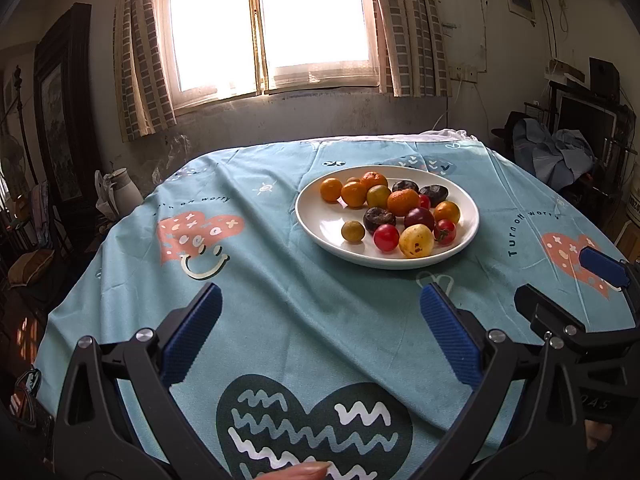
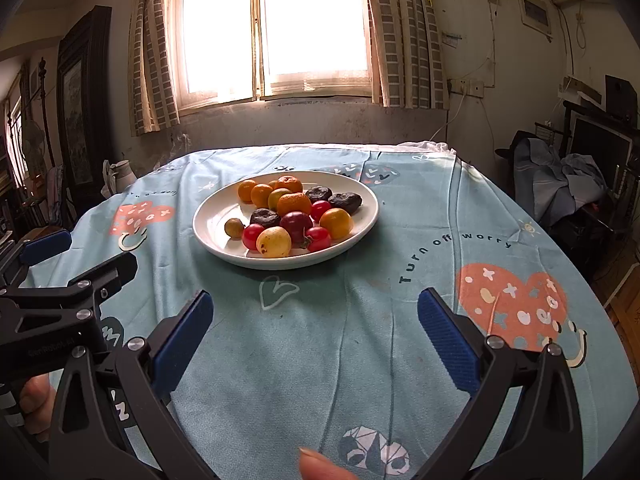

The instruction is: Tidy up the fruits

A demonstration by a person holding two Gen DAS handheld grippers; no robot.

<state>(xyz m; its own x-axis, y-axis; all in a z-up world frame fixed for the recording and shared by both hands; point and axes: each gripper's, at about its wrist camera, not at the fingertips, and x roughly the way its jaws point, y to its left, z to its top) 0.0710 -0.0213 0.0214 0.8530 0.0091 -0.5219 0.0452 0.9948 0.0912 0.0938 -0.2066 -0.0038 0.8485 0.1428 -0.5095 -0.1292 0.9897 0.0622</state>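
A white plate (image 1: 320,236) sits on the blue tablecloth beyond both grippers, also in the right wrist view (image 2: 212,232). It holds several small fruits: orange citrus (image 1: 402,202), red cherry tomatoes (image 1: 386,237), a yellow fruit (image 1: 416,241), a dark red plum (image 1: 419,218), dark wrinkled fruits (image 1: 379,219) and a small green one (image 1: 353,231). My left gripper (image 1: 320,334) is open and empty, low over the cloth, short of the plate. My right gripper (image 2: 316,330) is open and empty, also short of the plate, and shows at the right of the left wrist view (image 1: 560,284).
The round table is covered by a blue tablecloth (image 2: 360,320) with heart prints and hangs close to a wall with a bright window (image 1: 272,24). A white jug (image 1: 125,190) stands off the table's far left. Cluttered furniture (image 2: 580,176) stands to the right.
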